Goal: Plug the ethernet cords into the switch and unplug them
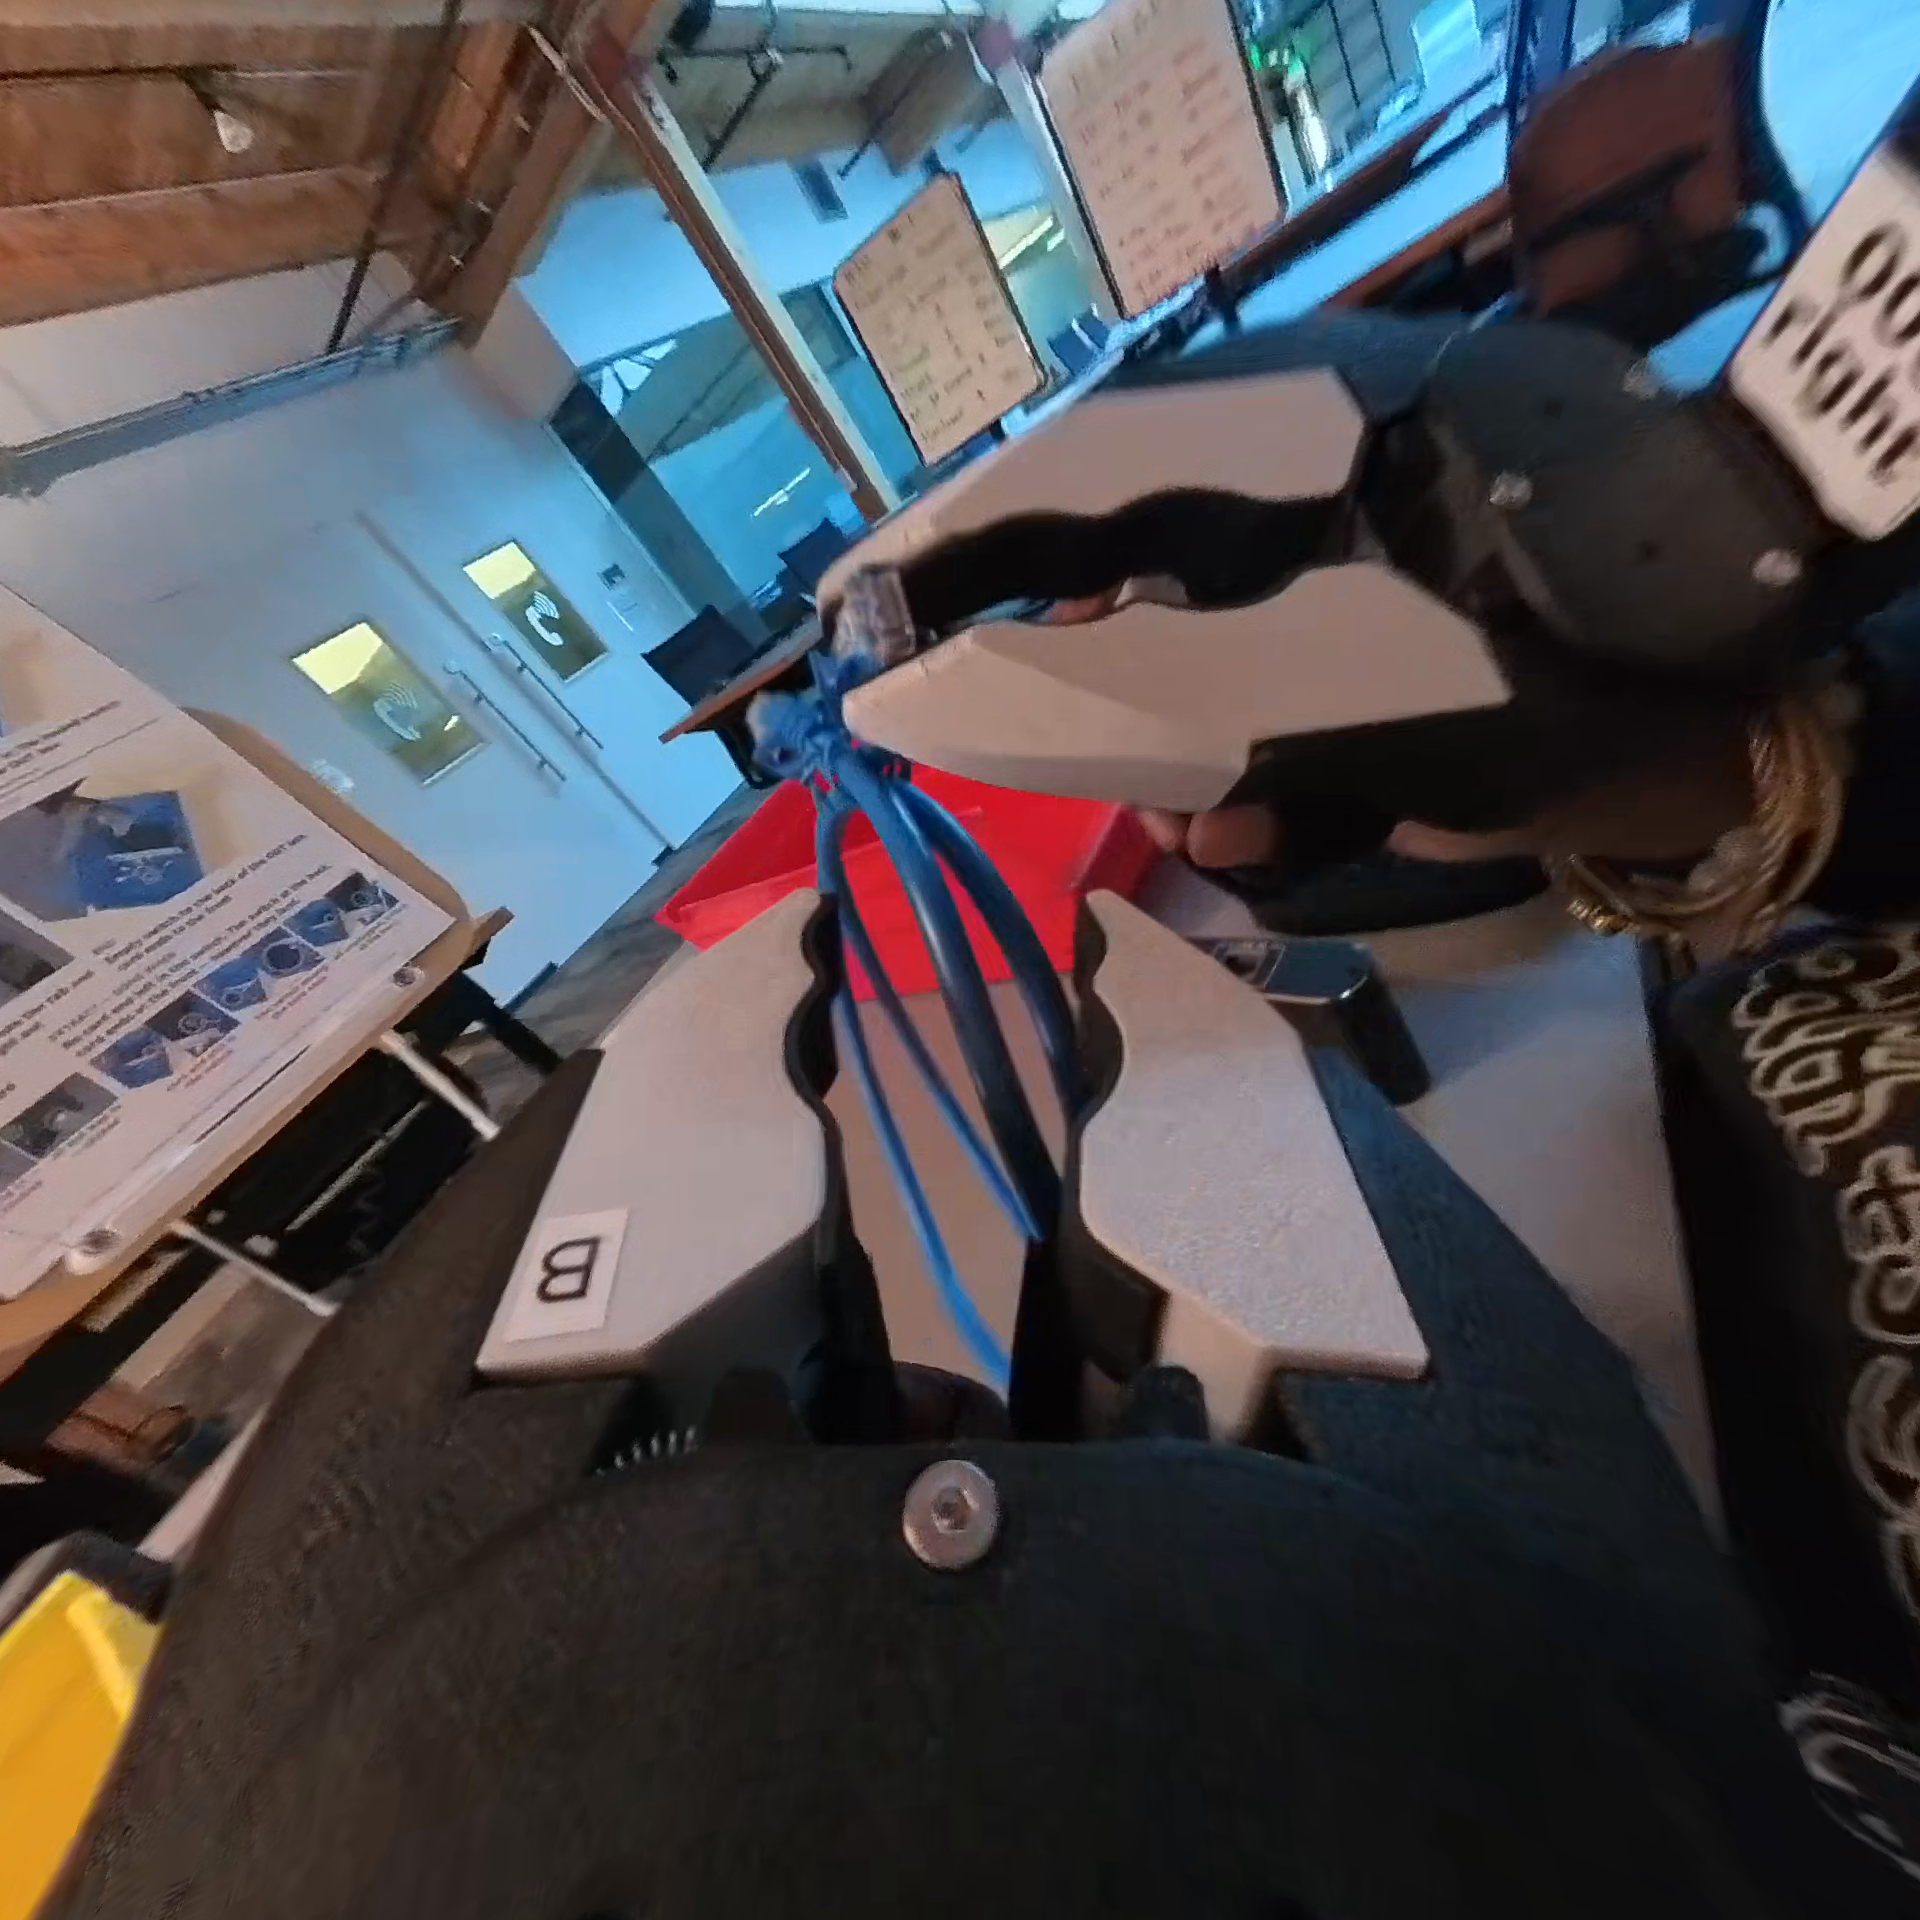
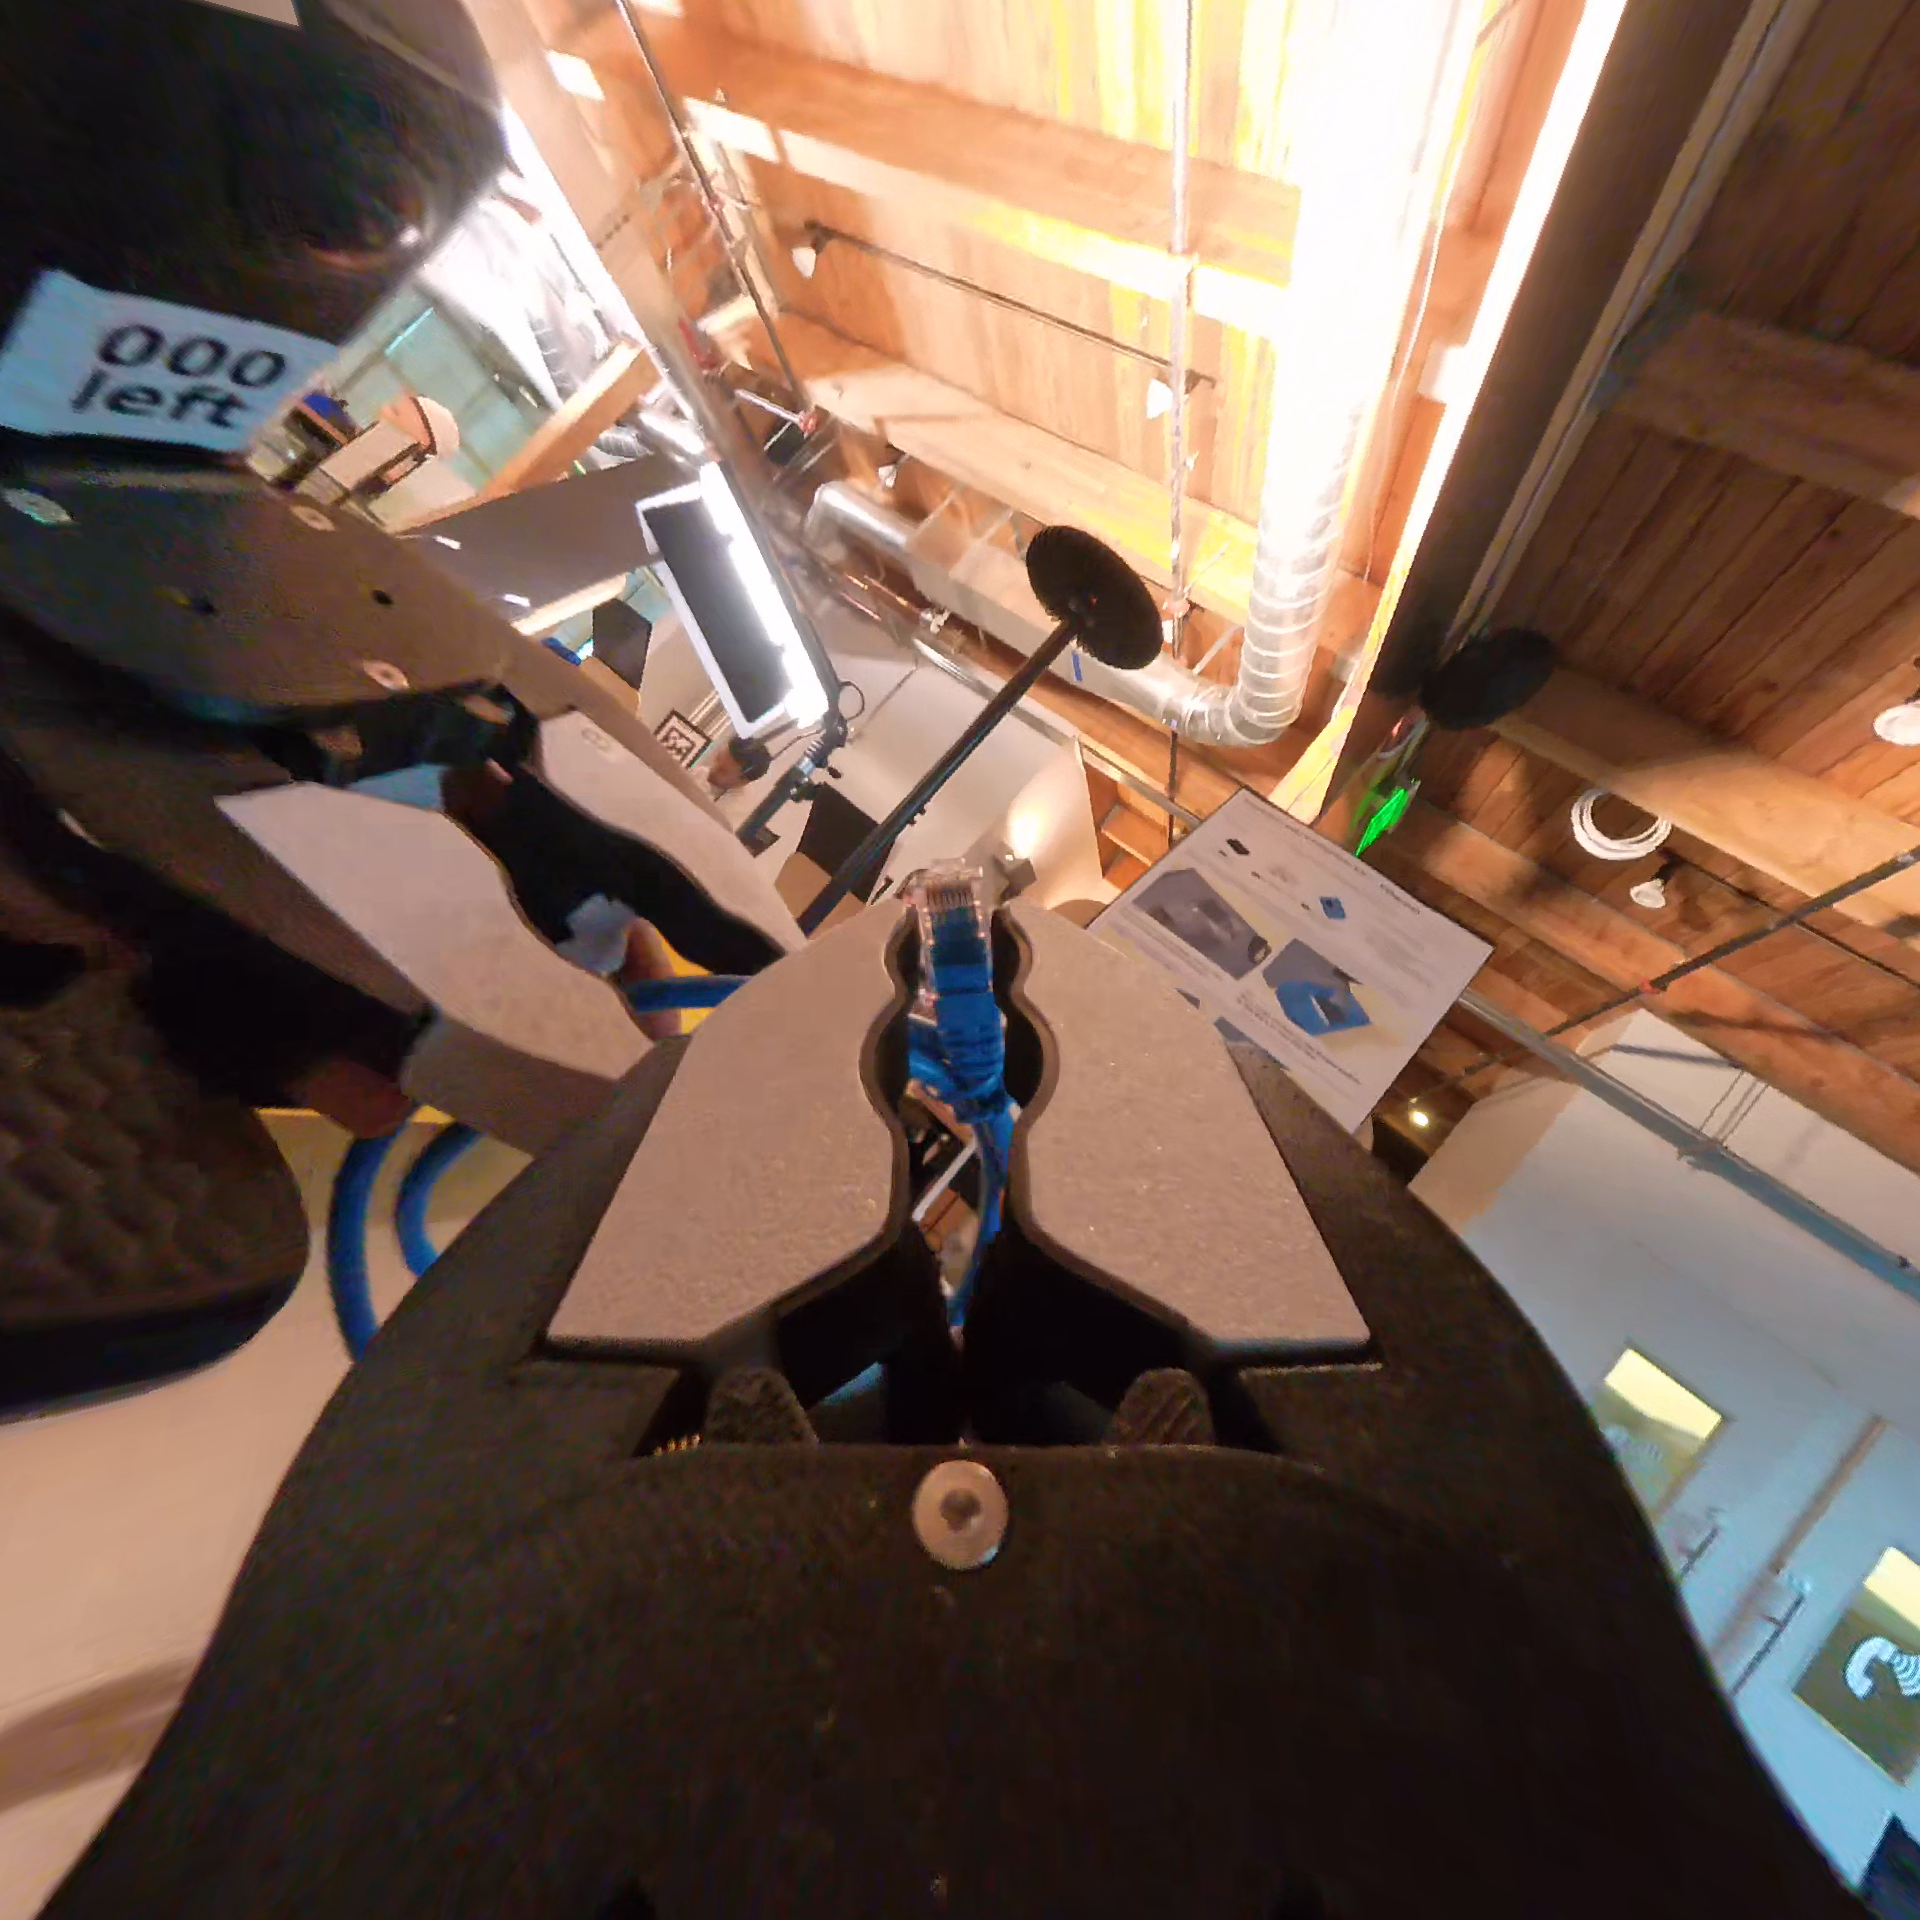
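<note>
Right tongs [image 2: 956, 925] pinch the blue ethernet cord's clear-tipped plug [image 2: 951, 935], centre of frame, pointing up.
Left tongs [image 1: 951, 945], lower centre, gape around the hanging blue cords [image 1: 966, 1018], gripping nothing; switch unseen, so steady the cords first.

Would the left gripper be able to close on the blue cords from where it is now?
Probably yes: the left gripper is open, and the blue cords hanging from the right gripper already run between its fingers.
</note>
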`<state>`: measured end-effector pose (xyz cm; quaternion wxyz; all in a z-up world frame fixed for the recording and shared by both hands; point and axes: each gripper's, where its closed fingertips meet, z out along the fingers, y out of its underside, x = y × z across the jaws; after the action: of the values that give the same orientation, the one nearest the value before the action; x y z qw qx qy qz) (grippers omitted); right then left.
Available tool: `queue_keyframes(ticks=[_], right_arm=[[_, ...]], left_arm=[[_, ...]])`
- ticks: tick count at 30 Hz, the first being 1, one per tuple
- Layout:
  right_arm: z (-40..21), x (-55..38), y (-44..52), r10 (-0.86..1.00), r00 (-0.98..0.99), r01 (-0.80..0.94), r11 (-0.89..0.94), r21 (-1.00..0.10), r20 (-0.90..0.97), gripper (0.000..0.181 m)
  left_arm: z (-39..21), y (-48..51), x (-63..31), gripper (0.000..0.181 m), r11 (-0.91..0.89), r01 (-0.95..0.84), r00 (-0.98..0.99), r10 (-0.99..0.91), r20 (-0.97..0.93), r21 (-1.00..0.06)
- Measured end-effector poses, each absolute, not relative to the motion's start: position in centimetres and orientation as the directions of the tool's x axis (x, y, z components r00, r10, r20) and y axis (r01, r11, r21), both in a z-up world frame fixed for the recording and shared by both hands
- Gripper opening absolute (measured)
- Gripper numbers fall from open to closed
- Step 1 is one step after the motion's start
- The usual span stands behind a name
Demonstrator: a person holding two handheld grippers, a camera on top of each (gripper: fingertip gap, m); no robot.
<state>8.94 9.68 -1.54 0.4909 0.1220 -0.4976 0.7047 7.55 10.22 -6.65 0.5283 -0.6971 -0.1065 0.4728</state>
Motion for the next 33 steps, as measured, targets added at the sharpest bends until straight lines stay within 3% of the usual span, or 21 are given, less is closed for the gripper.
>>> queue_keyframes(ticks=[3, 6, 10, 13, 15, 19, 26, 33], right_arm=[[-1.6, 9.1, 9.9, 0.58, -0.489, -0.808, -0.02, -0.589, 0.652, 0.013], [-2.0, 9.2, 10.1, 0.595, -0.517, -0.786, -0.046, -0.616, 0.616, 0.013], [-3.0, 8.7, 9.4, 0.615, -0.546, -0.743, -0.041, -0.667, 0.57, 0.015], [-3.9, 7.8, 9.7, 0.641, -0.542, -0.712, -0.006, -0.703, 0.543, 0.016], [-4.0, 7.5, 10.1, 0.655, -0.519, -0.71, 0.028, -0.703, 0.55, 0.018], [-4.3, 6.6, 10.8, 0.666, -0.477, -0.669, 0.147, -0.728, 0.574, 0.019], [-3.3, 6.9, 11.3, 0.687, -0.302, -0.729, 0.282, -0.624, 0.662, 0.019], [-3.8, 6.3, 11.7, 0.706, -0.392, -0.659, 0.232, -0.715, 0.59, 0.019]], left_arm=[[-7.1, 10.1, 6.9, 0.016, -0.48, -0.424, 0.456, 0.619, -0.639, -0.768], [-6.9, 9.3, 6.5, 0.006, -0.573, -0.464, 0.321, 0.603, -0.731, -0.676], [-6.4, 7.2, 5.7, 0.004, -0.841, -0.395, -0.018, 0.41, -0.912, -0.37], [-6.7, 7.0, 5.1, 0.005, -0.937, -0.306, -0.183, 0.23, -0.956, -0.167], [-6.9, 7.6, 5.0, 0.005, -0.953, -0.291, -0.234, 0.159, -0.959, -0.087], [-6.7, 9.0, 5.3, 0.006, -0.951, -0.308, -0.286, 0.118, -0.951, -0.025], [-5.6, 8.8, 5.3, 0.006, -0.95, -0.301, -0.348, 0.187, -0.919, -0.08], [-5.4, 8.6, 5.0, 0.006, -0.968, -0.234, -0.469, 0.197, -0.861, -0.093]])
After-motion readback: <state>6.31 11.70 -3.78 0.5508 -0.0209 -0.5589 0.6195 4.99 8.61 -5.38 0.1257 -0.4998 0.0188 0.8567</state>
